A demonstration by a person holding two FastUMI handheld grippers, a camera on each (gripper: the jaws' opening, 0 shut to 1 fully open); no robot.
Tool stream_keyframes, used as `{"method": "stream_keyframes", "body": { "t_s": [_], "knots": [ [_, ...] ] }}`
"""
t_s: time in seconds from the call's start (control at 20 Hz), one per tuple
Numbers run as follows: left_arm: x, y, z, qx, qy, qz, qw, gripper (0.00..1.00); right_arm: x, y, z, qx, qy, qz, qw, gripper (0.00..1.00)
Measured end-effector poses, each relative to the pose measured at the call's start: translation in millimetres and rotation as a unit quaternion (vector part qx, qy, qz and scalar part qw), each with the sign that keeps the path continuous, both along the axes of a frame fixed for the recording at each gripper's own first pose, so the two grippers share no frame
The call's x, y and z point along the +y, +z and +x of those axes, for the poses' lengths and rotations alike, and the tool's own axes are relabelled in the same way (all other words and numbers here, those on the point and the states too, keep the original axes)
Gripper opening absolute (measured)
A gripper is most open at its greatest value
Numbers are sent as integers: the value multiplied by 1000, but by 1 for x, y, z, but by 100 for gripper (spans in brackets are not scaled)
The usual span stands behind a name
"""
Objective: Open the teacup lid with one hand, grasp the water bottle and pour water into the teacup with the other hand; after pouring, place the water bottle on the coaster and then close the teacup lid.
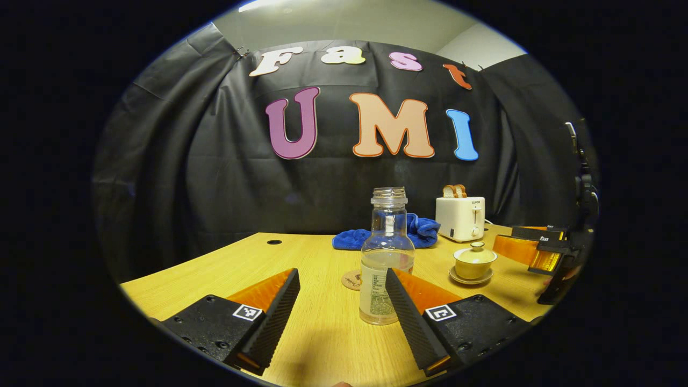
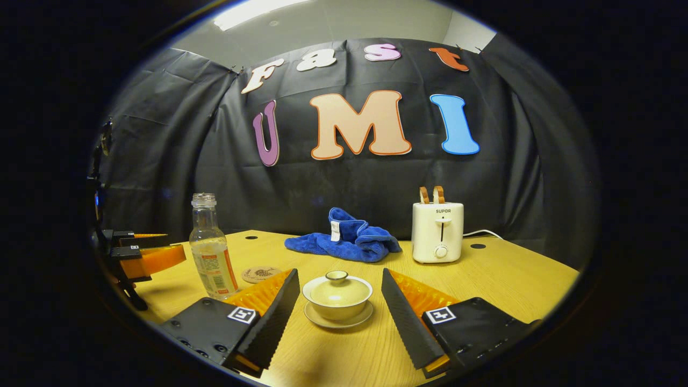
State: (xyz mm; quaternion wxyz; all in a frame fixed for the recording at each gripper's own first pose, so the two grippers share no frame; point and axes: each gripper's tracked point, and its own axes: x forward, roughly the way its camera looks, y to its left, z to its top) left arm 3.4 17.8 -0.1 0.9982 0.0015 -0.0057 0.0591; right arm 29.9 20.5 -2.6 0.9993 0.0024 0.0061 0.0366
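While both claws hang low over the pale wooden surface (image 1: 322, 333), the left claw (image 1: 342, 301) stands wide apart, its 2 fingers flanking but not touching the clear, uncapped plastic water bottle (image 1: 386, 258), which stands upright just ahead with a little water in its lower part. Behind the bottle's base lies the round cork coaster (image 1: 352, 280), partly hidden in the left gripper view. To the bottle's right in that view sits the cream lidded ceramic teacup (image 1: 473, 262) on its saucer, lid on, with the right claw's orange and black body at the frame's right edge.

From the right gripper view, the right claw (image 2: 340, 314) is likewise spread apart, the teacup (image 2: 337, 294) centred between its fingers and clear of both. The water bottle (image 2: 210, 248) stands to the left, the coaster (image 2: 261, 274) just beside it, and the left claw (image 2: 142, 258) farther left near the surface's edge.

At the back of the surface (image 2: 510, 279) lie a crumpled blue cloth (image 2: 346, 242) and a white 2-slot toaster (image 2: 437, 231) holding 2 slices of bread.
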Motion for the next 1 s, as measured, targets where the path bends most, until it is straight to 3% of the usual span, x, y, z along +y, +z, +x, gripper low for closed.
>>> {"method": "stream_keyframes", "body": {
  "t_s": [0.5, 0.55, 0.6, 0.7, 0.85, 1.0],
  "knots": [
    [-2, 0, -1, 0, -5, 0, 1000, 94, 7, -12, 42, 35, -2, -6, 999, 100],
    [-2, 0, -2, 0, -5, 0, 1000, 94, 8, -13, 46, 44, -1, -7, 999, 94],
    [-2, 1, -2, 0, -5, 0, 1000, 94, 9, -16, 49, 52, -2, -8, 999, 97],
    [-2, 1, -2, 0, -5, 0, 1000, 94, 9, -20, 54, 64, -4, -9, 998, 89],
    [-2, 1, -2, 0, -4, 0, 1000, 94, 9, -20, 56, 75, -6, -11, 997, 90],
    [-2, 1, -2, 1, -4, 0, 1000, 94, 9, -26, 66, 84, -10, -12, 996, 53]
  ]
}}
